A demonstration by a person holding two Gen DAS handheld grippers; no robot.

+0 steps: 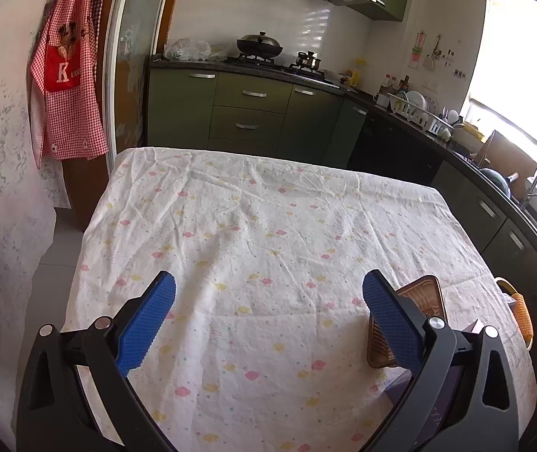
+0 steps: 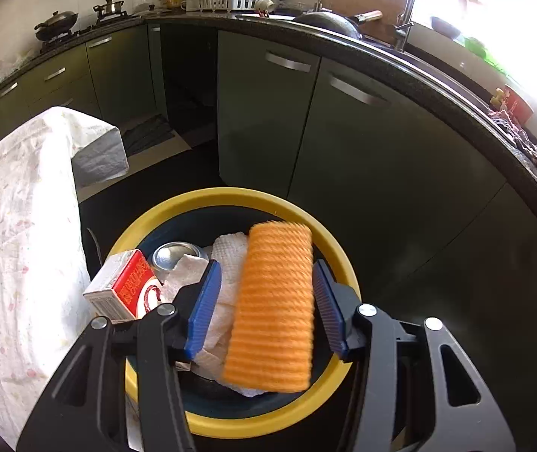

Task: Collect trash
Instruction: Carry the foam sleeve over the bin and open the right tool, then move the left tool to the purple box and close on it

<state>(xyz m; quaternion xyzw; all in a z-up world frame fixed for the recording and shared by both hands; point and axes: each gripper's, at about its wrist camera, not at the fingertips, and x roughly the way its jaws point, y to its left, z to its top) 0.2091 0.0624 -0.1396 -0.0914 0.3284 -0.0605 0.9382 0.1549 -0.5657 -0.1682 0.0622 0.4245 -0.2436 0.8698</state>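
In the right wrist view a yellow-rimmed bin (image 2: 227, 194) stands on the dark floor beside the table. It holds a red-and-white carton (image 2: 125, 286), a silver can (image 2: 176, 256) and crumpled paper towel (image 2: 227, 248). An orange ribbed piece (image 2: 272, 309), blurred, hangs over the bin between the fingers of my right gripper (image 2: 266, 263). A gap shows at the left pad (image 2: 202, 309), so the jaws stand open. My left gripper (image 1: 268, 278) is open over the flowered tablecloth (image 1: 253, 226) with nothing between its fingers. A brown tray (image 1: 424, 293) lies behind its right finger.
Green cabinets (image 2: 264, 113) under a dark worktop curve close behind the bin. The cloth-covered table corner (image 2: 23, 207) is left of the bin. A purple box (image 1: 471, 327) lies near the brown tray. A red checked apron (image 1: 66, 75) hangs on the wall at the left.
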